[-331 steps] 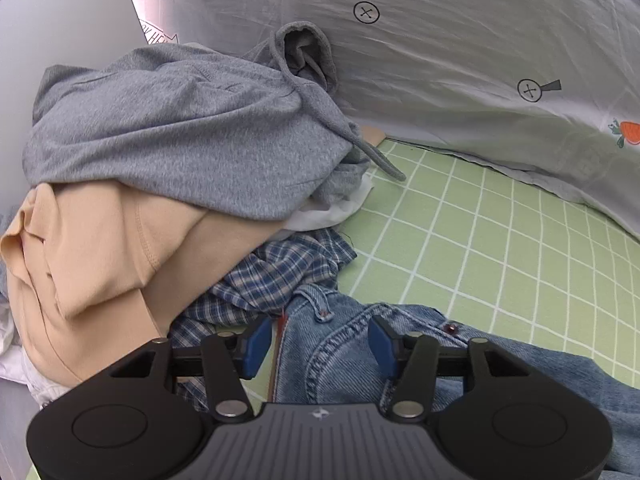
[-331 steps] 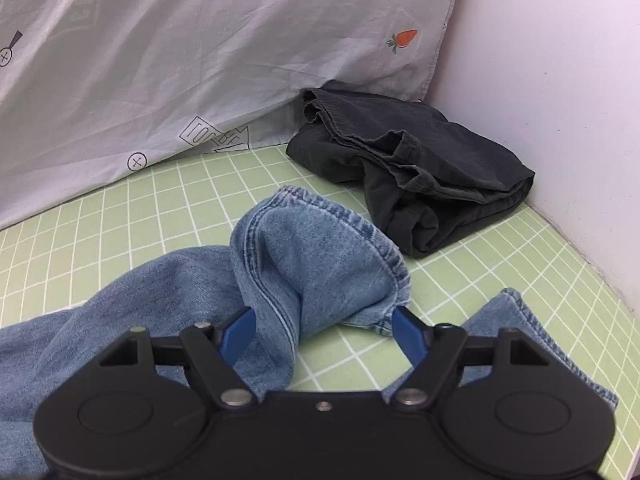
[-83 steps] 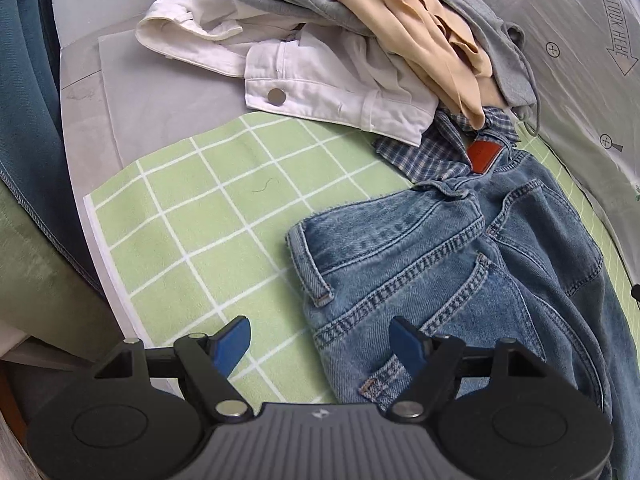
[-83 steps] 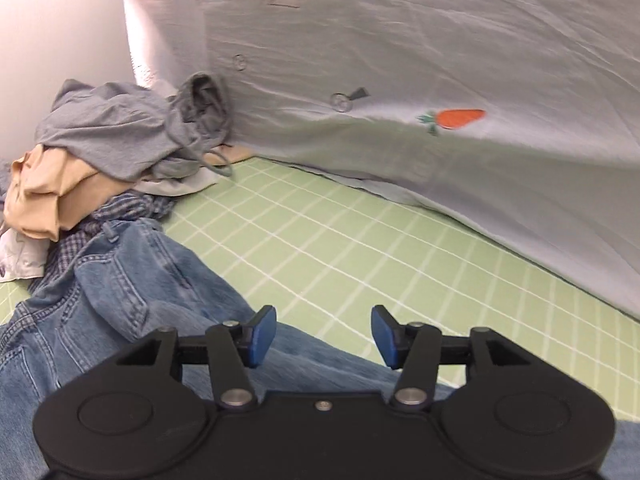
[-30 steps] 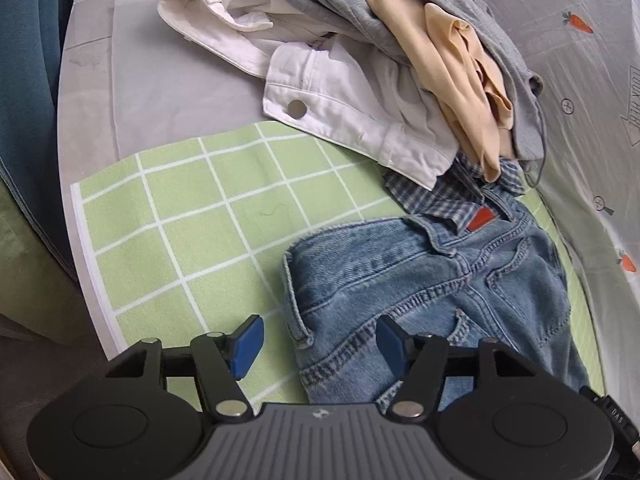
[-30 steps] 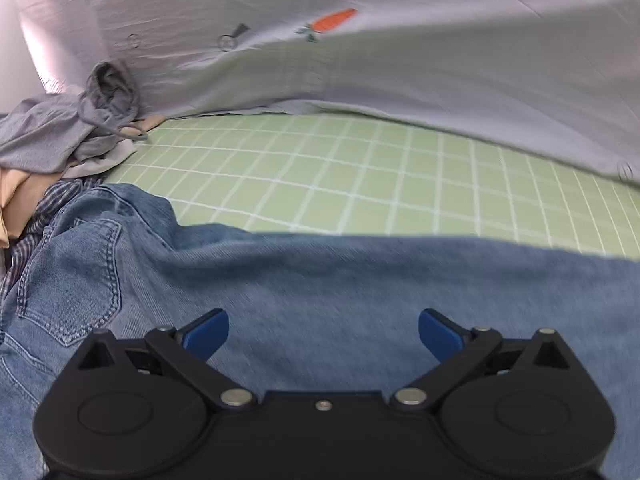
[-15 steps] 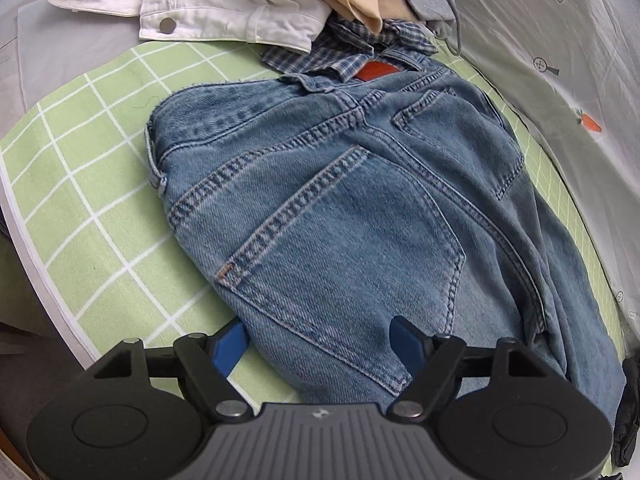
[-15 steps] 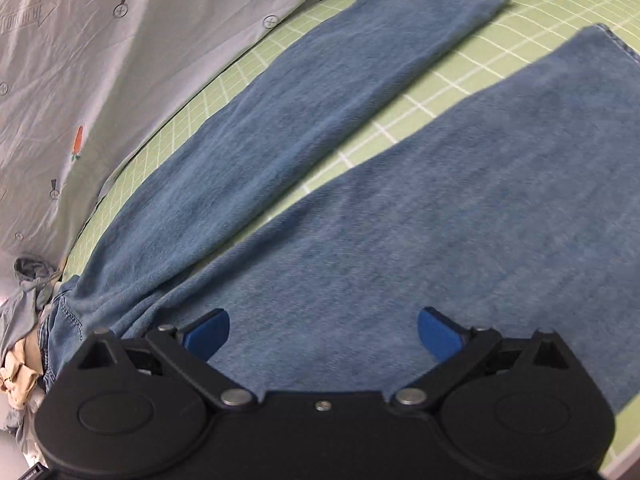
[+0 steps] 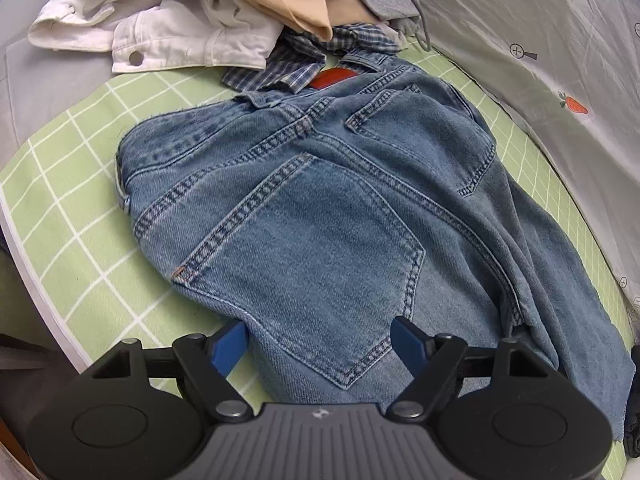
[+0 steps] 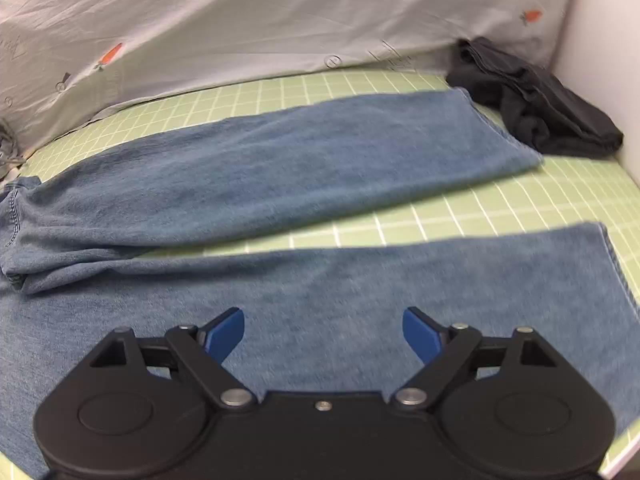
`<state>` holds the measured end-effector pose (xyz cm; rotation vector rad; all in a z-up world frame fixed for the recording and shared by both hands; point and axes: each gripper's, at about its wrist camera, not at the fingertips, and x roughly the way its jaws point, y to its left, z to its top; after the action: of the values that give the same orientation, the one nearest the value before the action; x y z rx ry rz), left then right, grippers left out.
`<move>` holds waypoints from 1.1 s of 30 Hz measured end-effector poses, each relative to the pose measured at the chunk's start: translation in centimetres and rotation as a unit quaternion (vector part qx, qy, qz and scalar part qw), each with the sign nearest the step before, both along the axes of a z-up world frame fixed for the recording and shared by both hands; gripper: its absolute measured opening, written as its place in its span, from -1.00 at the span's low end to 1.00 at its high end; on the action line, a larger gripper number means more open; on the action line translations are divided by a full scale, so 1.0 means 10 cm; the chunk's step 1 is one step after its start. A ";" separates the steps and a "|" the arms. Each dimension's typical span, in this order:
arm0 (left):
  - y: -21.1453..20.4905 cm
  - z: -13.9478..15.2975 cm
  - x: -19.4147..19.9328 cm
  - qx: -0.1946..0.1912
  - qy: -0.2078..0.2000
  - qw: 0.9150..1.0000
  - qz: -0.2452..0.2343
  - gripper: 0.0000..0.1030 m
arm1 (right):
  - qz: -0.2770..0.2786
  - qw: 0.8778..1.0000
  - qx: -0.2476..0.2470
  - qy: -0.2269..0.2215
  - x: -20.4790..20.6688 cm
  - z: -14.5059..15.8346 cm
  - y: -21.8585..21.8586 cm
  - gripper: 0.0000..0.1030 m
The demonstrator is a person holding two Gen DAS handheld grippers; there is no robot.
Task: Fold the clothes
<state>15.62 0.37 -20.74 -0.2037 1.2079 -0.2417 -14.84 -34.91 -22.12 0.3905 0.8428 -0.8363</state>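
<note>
- The jeans [image 9: 320, 216] are lying spread flat on the green checked mat [image 9: 72, 216], seat side up, with the waistband toward the mat's far left corner and both legs running off toward its right end.
- The left gripper [image 9: 318, 338] is hovering over the near back pocket, fingers standing wide apart and holding nothing; the denim is lying under them, not pinched.
- The right gripper [image 10: 323, 330] is hanging over the nearer leg, its jaws closing, though the pads are not yet pressing on any cloth.
- The two legs are lying apart with a strip of mat showing between them, the far leg ending just beside a dark folded garment [image 10: 536, 104] at the mat's far right corner.
- The waistband is touching the heap of unfolded clothes [image 9: 224, 12] at the far left edge, and a plaid shirt [image 9: 288, 68] is overlapping it, so a lift there is likely dragging that shirt along.
- If either gripper is pinching only the top layer, the fold is probably coming out skewed.
- The nearer leg is running close to the mat's near edge, so a careless pull risks sliding it off.
</note>
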 end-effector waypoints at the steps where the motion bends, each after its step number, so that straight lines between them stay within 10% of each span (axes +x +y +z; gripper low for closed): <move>1: -0.05 0.03 0.05 0.009 -0.006 1.000 -0.009 0.53 | 0.017 1.000 -0.014 0.004 0.19 0.04 0.03 0.68; 8: -0.33 0.45 0.45 0.095 -0.084 0.988 -0.083 0.53 | 0.091 0.995 -0.037 -0.021 1.41 0.09 -0.04 0.20; 19: -1.06 0.33 1.77 0.035 -0.150 0.965 -0.212 0.52 | 0.199 0.980 -0.025 -0.007 3.19 -0.27 0.09 -0.20; 26: -1.59 -0.03 2.21 0.095 -0.180 0.908 -0.367 0.52 | 0.206 0.977 -0.044 0.020 3.28 -0.45 0.06 0.28; 33: -1.80 -0.20 2.36 0.081 -0.199 0.840 -0.498 0.53 | 0.303 0.948 -0.075 0.061 3.42 -0.51 0.03 0.46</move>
<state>39.18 -17.59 -22.74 0.6334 0.8100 -1.0344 19.31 -34.61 -27.27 -0.0642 0.9369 -0.3474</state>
